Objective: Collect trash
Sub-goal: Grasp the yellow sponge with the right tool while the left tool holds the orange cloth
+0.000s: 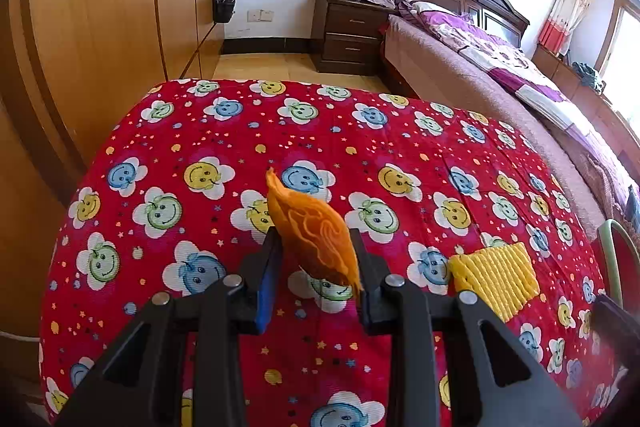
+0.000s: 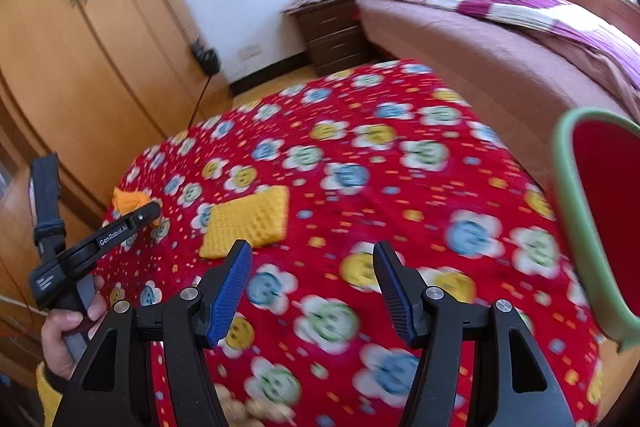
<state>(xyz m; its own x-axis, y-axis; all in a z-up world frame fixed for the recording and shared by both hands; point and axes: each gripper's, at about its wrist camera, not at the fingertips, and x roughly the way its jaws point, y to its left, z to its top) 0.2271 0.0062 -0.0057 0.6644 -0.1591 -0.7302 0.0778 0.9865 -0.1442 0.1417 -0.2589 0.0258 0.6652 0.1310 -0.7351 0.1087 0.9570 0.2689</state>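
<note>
My left gripper (image 1: pixel 316 239) is shut on an orange snack wrapper (image 1: pixel 314 233), which is lifted above the red smiley-flower cloth (image 1: pixel 224 131). In the right wrist view the same wrapper (image 2: pixel 130 199) shows at the far left, with a hand (image 2: pixel 68 335) holding the left gripper (image 2: pixel 154 207). A yellow ribbed foam sleeve (image 1: pixel 496 275) lies flat on the cloth to the right of the left gripper; in the right wrist view this sleeve (image 2: pixel 248 221) lies ahead and left of my right gripper (image 2: pixel 314 259), which stands open over the cloth with nothing between its fingers.
A red bin with a green rim (image 2: pixel 576 227) stands at the right edge of the cloth-covered table (image 2: pixel 360 131). Beyond are wooden wardrobes (image 1: pixel 100 27), a dark nightstand (image 1: pixel 348 35) and a bed (image 1: pixel 500 67). A cable (image 2: pixel 200 99) runs down by the wardrobe.
</note>
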